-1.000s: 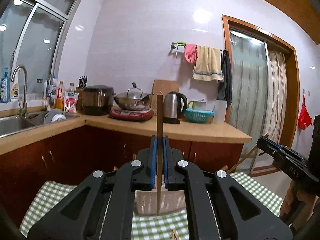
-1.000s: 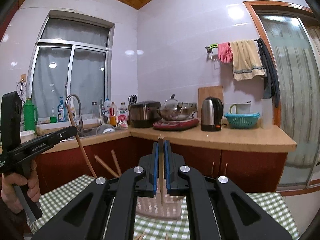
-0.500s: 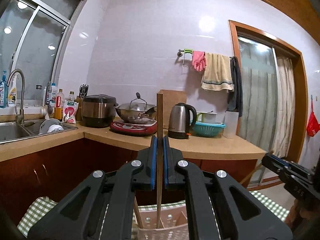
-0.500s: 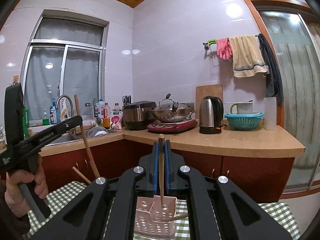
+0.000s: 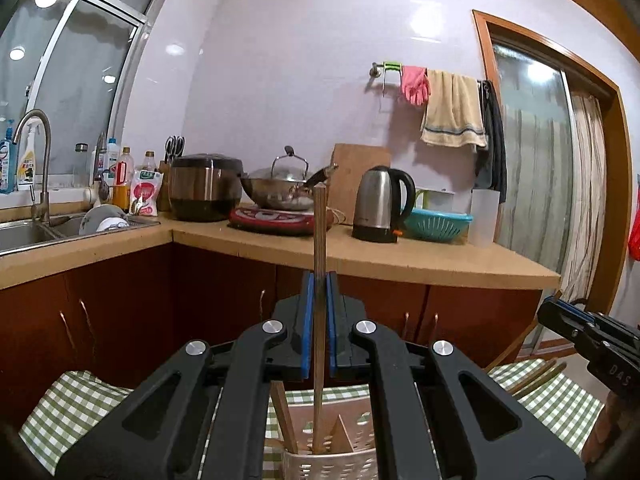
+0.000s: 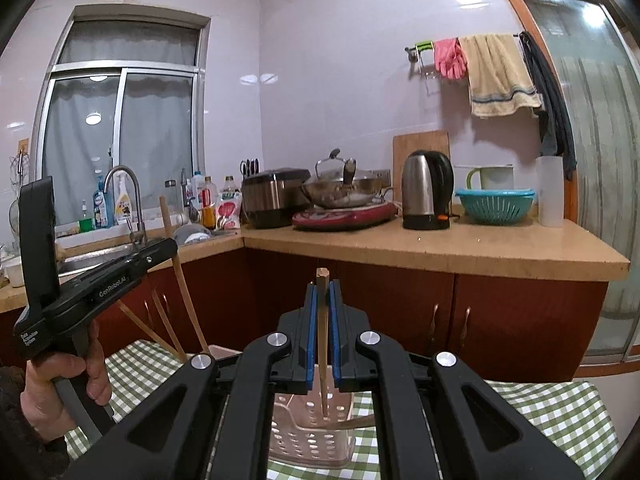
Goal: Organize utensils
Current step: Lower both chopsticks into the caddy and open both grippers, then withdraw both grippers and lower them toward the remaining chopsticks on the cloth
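Left gripper (image 5: 319,320) pinches upright chopstick (image 5: 319,240) over holder (image 5: 352,432).

Home kitchen: sink (image 5: 24,236); kettle (image 5: 380,204); wok (image 5: 280,192).

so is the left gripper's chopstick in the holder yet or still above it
In. The chopstick, clamped upright in the left gripper, has its lower tip below the rim of the pink holder.

I see a table covered by a green checked cloth (image 6: 552,412). A pale perforated basket (image 6: 308,428) stands directly on the cloth. Loose chopsticks (image 5: 536,376) lie on the cloth at the right of the left wrist view.
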Demonstrator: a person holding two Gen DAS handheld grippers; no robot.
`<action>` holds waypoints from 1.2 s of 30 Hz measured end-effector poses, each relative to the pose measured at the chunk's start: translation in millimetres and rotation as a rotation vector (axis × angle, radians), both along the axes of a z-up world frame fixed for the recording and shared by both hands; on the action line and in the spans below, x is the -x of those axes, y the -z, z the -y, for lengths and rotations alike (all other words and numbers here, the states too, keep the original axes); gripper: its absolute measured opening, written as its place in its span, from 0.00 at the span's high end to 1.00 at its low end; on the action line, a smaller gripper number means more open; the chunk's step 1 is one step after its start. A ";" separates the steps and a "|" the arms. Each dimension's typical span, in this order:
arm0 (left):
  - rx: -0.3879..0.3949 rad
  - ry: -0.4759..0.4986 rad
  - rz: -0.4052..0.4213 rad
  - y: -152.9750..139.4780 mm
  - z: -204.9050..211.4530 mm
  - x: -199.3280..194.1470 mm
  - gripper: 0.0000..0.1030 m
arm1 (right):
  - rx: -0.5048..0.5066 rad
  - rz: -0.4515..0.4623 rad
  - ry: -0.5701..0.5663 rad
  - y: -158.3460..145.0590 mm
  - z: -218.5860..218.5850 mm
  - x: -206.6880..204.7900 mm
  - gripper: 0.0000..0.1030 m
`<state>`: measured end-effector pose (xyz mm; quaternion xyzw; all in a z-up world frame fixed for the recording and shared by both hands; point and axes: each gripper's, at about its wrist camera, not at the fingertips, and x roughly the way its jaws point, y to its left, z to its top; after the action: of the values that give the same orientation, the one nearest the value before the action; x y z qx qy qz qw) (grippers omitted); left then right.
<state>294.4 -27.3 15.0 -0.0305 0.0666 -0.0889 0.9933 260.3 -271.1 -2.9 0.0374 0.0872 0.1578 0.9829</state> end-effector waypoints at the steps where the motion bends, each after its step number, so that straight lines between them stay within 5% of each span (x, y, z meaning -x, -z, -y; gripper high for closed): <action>1: -0.002 0.001 -0.005 2.6 0.1 -0.7 0.94 | 0.002 -0.004 -0.001 1.9 -1.2 -0.8 0.94; 13: -0.024 0.004 -0.056 20.8 -0.9 -4.6 0.91 | 0.012 -0.055 -0.008 12.3 -7.6 -7.1 0.88; 15: -0.023 0.005 -0.062 21.5 -1.4 -4.6 0.85 | 0.011 -0.054 -0.004 12.2 -6.9 -6.8 0.83; 17: -0.013 0.005 -0.061 21.2 -2.1 -2.5 0.65 | 0.011 -0.050 -0.004 10.9 -6.6 -4.0 0.82; 23: -0.017 0.012 -0.039 16.7 -1.0 15.1 0.45 | 0.008 -0.029 0.004 3.2 -4.0 11.2 0.79; 36: -0.050 0.018 -0.054 20.6 1.1 84.4 0.40 | 0.027 -0.042 0.028 8.9 7.1 72.1 0.78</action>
<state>210.0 -28.4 -5.6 -0.0076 0.0959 -0.0951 0.9908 188.1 -278.2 -11.8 0.0287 0.1096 0.1418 0.9834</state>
